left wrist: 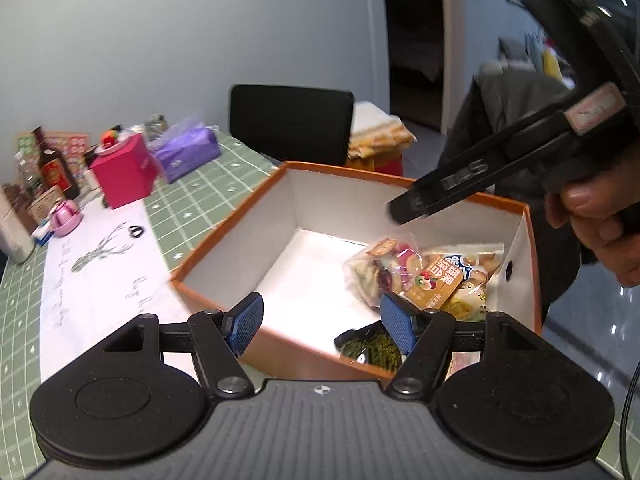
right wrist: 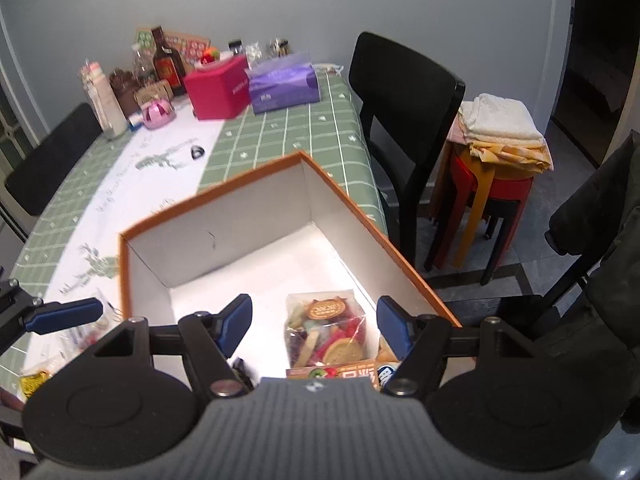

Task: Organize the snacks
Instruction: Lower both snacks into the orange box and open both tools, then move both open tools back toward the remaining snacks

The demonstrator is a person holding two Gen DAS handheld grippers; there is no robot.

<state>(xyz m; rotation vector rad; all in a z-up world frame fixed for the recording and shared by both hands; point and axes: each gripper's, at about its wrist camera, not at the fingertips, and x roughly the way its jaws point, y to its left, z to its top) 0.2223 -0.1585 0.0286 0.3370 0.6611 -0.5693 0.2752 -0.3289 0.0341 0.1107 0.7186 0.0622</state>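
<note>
Table [right wrist: 280,136] with green checked cloth, white runner down the middle. Black chair [right wrist: 404,92] at its far side, stools [right wrist: 496,196] stacked with folded towels beyond it on the floor.

Orange box [right wrist: 400,248], white inside, sits open on the table's near end. Snacks lie in the box at its near right corner: clear bag [right wrist: 326,332] of mixed dried fruit on the floor of the box, orange-labelled pack [left wrist: 434,282] overlapping it, dark green packet [left wrist: 372,346] just beside them toward the near wall. More wrappers [right wrist: 36,382] lie on the table outside the box, left of it, blurred.

Far end clutter: pink box [right wrist: 218,88], purple tissue pack [right wrist: 284,84] touching it, dark bottle [right wrist: 166,62], small pink round thing [right wrist: 158,114].

Left gripper [left wrist: 322,322] hangs over the box's near wall, blue pads wide apart, nothing between them. Right gripper [right wrist: 314,326] above the snack corner, jaws spread too, empty; in the left view its body [left wrist: 480,172] tilts down over the box's right wall, held by a hand [left wrist: 592,220].
</note>
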